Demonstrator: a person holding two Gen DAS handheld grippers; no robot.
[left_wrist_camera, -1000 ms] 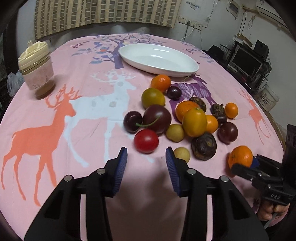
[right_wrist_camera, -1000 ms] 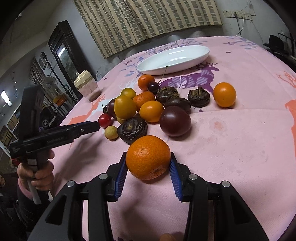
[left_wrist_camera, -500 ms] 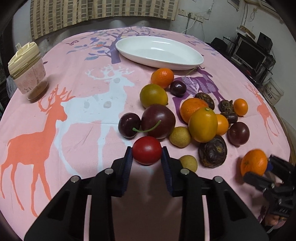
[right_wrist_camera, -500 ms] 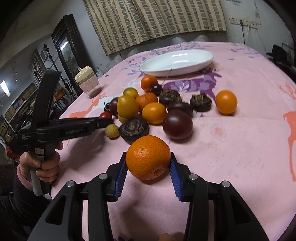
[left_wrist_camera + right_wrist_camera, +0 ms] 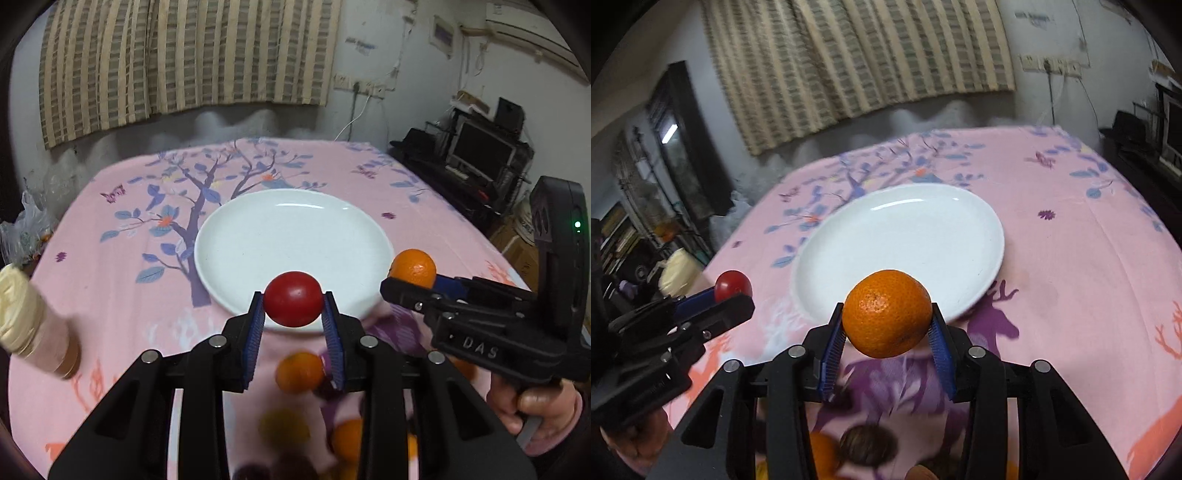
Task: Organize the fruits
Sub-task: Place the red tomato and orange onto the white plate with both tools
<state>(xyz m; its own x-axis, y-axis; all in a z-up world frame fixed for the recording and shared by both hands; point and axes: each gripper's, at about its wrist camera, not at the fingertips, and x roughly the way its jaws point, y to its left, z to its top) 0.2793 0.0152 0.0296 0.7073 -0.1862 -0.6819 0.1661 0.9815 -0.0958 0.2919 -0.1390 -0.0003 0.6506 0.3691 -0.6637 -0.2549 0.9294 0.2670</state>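
My left gripper (image 5: 293,301) is shut on a red tomato (image 5: 293,298) and holds it in the air at the near rim of the white plate (image 5: 266,236). My right gripper (image 5: 886,325) is shut on an orange mandarin (image 5: 886,318), also lifted, at the plate's near edge (image 5: 953,229). The mandarin shows at the right in the left wrist view (image 5: 413,267); the tomato shows at the left in the right wrist view (image 5: 732,285). The plate holds nothing.
Other fruits lie blurred below the grippers: an orange one (image 5: 299,371), another orange one (image 5: 347,439) and a dark brown one (image 5: 868,445). A cream-lidded jar (image 5: 26,325) stands at the left on the pink tablecloth (image 5: 129,288).
Both grippers have lifted their fruit off the table and moved forward to the plate. The left gripper, half a second ago just closing on the tomato, now holds it up.
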